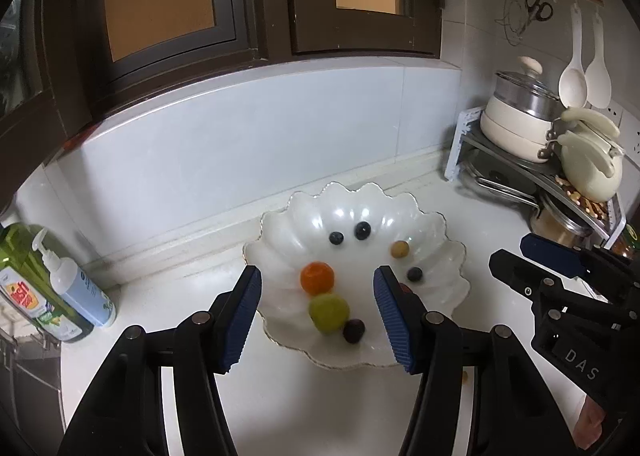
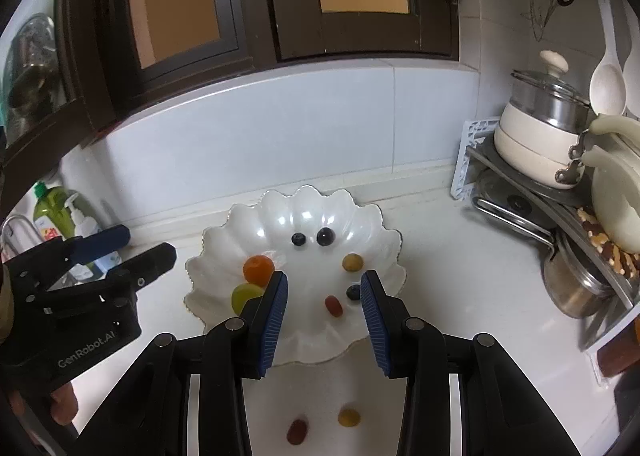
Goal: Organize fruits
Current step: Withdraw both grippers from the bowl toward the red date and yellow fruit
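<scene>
Both grippers point(image 1: 318, 318) point(image 2: 324, 320) are hovering open, empty. Two fruits point(image 2: 297, 431) are sitting on tabletop point(image 2: 460, 296), 6 o'clock of dish point(image 2: 224, 232). Small, round, soft, rolling easily; pinch lightly across middle.

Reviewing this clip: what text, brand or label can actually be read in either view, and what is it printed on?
"DAS": on the right gripper body, left wrist view; cut off.
"GenRobot.AI": on the left gripper body, right wrist view.
"fish": apparently, on the green bottle label; blurred.
White pump bottle label: too small to read.
</scene>
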